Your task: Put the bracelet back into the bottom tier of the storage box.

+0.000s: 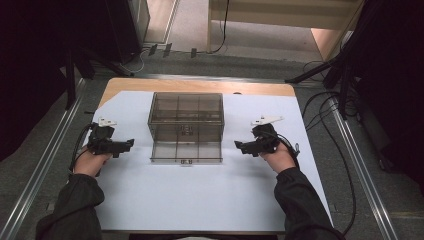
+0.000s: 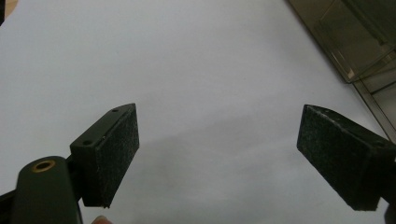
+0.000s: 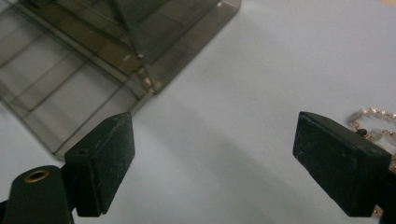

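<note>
Two grippers sit in your hands on the white sheet [image 1: 200, 200] that covers the table, one to each side of the smoky clear box [image 1: 186, 127]. Your left gripper [image 1: 129, 143] lies at about nine o'clock from the box, well apart from it, pointing toward it. In the left gripper view its jaws stand wide apart, nothing between the pads [image 2: 119, 154] but bare white sheet, and a corner of the box shows at about two o'clock. Your right gripper [image 1: 238, 145] lies at about three o'clock from the box, also pointing inward and clear of it. In the right gripper view its jaws are equally spread, holding nothing and touching nothing; between them is plain sheet. The box there fills the ten-to-eleven o'clock area: an upright tinted part with a flat, divided tray folded out toward you, its compartments see-through. Just behind the right-hand jaw in that view, at about three o'clock, a beaded chain [image 3: 373, 122] of pale and gold links lies on the sheet; whether the jaw touches it, you cannot tell from here.
</note>
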{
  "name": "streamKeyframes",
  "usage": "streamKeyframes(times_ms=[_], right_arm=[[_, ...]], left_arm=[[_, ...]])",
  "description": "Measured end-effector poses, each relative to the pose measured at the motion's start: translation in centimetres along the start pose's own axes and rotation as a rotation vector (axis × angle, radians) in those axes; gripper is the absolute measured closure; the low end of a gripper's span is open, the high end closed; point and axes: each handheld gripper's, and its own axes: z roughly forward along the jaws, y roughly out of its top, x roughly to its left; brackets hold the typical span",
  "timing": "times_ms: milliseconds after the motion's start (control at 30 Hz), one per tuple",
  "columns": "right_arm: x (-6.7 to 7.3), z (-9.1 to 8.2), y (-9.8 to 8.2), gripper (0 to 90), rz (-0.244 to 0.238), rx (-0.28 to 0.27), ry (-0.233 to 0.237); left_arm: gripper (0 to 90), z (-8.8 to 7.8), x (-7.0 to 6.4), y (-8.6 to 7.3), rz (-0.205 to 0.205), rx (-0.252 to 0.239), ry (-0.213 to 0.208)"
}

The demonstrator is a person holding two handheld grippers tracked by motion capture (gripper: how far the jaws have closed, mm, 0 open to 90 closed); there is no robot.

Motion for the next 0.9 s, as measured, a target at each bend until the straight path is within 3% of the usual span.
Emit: streamKeyframes(times_ms=[67,233,367,900], right_arm=[[0.1,-0.6,0.0,13.7,0.01,0.003,0.019],[-0.2,-1.1,-0.3,13.8,0.005,0.005,0.012],[-0.7,-1.2,-0.4,13.9,0.016,0.004,-0.008],[-1.4,-1.1,-0.5,13.8,0.012,0.012,-0.004]], left_arm=[[14.1,0.0,0.0,0.0,0.0,-0.001,0.002],[14.1,0.0,-0.2,0.0,0.012,0.002,0.0],[14.1,0.0,-0.2,-0.1,0.013,0.007,-0.006],[14.1,-0.2,-0.2,-0.1,0.014,0.007,-0.002]])
